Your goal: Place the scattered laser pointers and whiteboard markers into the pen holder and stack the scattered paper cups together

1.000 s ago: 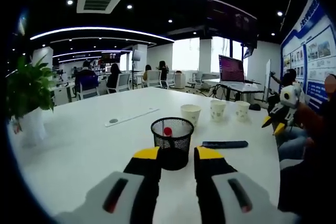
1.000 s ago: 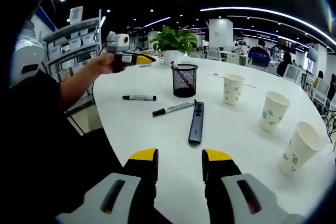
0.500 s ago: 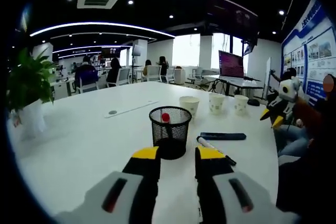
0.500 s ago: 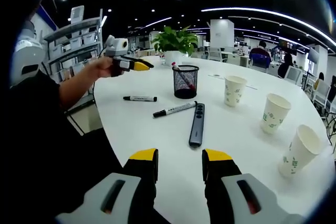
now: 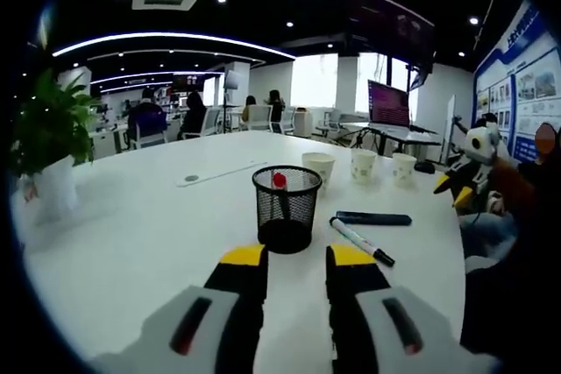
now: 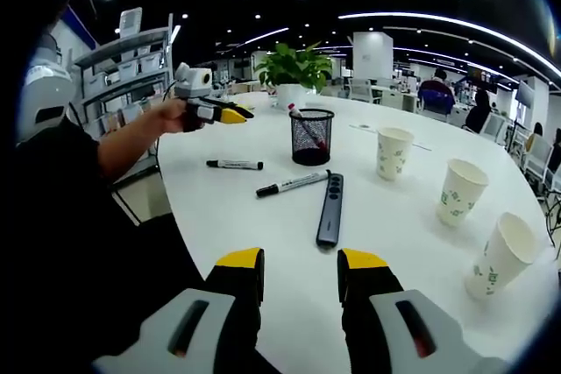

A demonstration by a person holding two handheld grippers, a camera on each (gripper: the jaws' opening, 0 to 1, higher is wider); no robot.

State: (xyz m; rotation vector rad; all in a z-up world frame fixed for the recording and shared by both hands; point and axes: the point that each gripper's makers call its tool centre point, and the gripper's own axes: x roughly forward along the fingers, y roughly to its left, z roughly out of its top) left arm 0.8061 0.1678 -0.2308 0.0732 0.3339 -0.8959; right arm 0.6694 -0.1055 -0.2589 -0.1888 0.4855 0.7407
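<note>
A black mesh pen holder [image 5: 285, 216] [image 6: 309, 136] stands on the white table with a red-capped marker [image 5: 279, 181] [image 6: 298, 116] leaning inside it. One whiteboard marker [image 5: 361, 241] [image 6: 292, 183] lies beside a dark laser pointer [image 5: 374, 218] [image 6: 330, 208]. A second marker [image 6: 234, 165] lies nearer the table edge. Three paper cups [image 5: 319, 165] [image 5: 364, 164] [image 5: 403, 166] stand apart in a row [image 6: 393, 152] [image 6: 461, 193] [image 6: 504, 254]. My left gripper [image 5: 296, 260] [image 6: 223, 114] is open and empty, a short way back from the holder. My right gripper [image 6: 301, 271] [image 5: 456, 186] is open and empty, near the table edge.
A potted plant [image 5: 48, 151] [image 6: 296, 67] stands on the table beyond the holder. A flat white strip [image 5: 219, 172] lies further out. The person's sleeve [image 6: 96, 216] fills the left of the right gripper view. Office chairs and people sit in the background.
My left gripper has drawn back from the pen holder, and the marker beside the pointer has come into its view. The right gripper has hardly moved.
</note>
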